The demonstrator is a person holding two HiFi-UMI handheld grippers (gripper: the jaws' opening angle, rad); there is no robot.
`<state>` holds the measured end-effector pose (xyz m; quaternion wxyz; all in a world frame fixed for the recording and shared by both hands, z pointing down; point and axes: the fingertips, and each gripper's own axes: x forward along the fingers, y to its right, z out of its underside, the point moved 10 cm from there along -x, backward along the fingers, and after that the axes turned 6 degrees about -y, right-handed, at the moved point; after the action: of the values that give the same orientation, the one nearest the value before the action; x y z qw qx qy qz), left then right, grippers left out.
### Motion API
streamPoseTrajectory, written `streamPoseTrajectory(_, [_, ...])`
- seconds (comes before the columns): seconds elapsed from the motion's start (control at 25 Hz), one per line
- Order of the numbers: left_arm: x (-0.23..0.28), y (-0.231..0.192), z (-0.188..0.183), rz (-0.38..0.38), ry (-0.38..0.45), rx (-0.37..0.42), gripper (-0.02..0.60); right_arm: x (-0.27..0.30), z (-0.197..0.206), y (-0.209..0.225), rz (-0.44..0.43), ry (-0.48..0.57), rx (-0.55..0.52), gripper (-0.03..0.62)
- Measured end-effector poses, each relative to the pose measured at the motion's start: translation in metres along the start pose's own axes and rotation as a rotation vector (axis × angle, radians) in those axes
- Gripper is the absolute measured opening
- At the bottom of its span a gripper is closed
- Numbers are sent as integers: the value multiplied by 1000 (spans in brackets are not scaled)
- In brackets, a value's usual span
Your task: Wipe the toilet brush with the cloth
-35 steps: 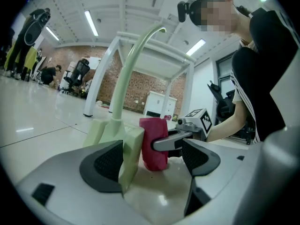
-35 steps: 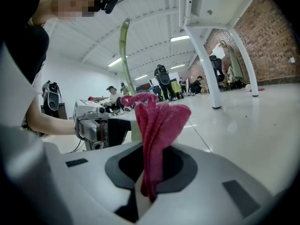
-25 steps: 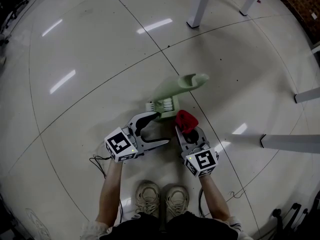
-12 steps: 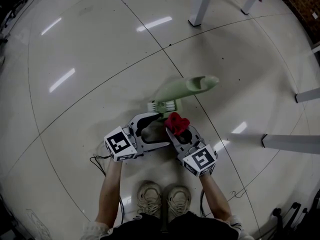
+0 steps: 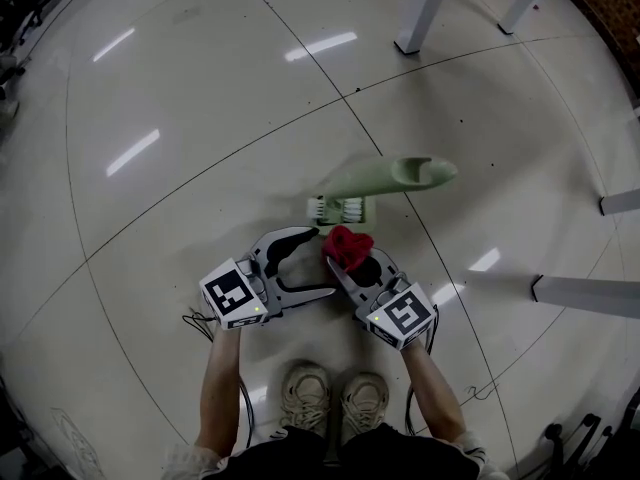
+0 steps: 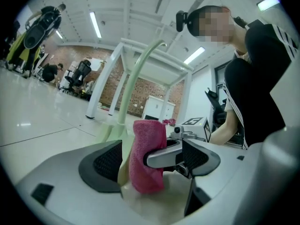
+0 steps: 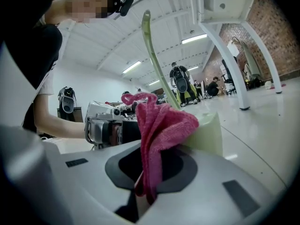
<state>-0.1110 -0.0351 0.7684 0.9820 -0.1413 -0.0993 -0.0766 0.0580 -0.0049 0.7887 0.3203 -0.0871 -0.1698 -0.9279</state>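
two grippers now meet low over the glossy pale tiled floor, where a second ago they sat apart. the right gripper, its jaws pinched tight on the crumpled red terry cloth, has swung in toward the left gripper, carrying the cloth from the right side of the bristle end to just in front of it. the left gripper's jaws are spread wide and grip nothing; in the left gripper view the cloth and the tip of the right gripper stand between its pads. the pale green plastic toilet brush stands on the floor just beyond both tools, its curved handle rising toward the head camera. in the right gripper view the cloth lies against the brush's pale green body, though real contact is hard to confirm. this looks like the cloth being brought to the brush, with wiping about to start or barely begun.
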Motion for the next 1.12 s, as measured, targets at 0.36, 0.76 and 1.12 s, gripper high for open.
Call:
streamPoseTrajectory(0.36, [-40, -4, -7, -76, 61, -19, 380, 29, -2, -4, -27, -16, -51, 31])
streamPoseTrajectory(0.76, [-66, 1, -55, -108, 247, 42, 29, -40, -51, -19, -32, 190, 34, 31])
streamPoseTrajectory(1.12, [-48, 22, -191, 45, 322, 273, 117, -107, -91, -21, 45, 273, 15, 31])
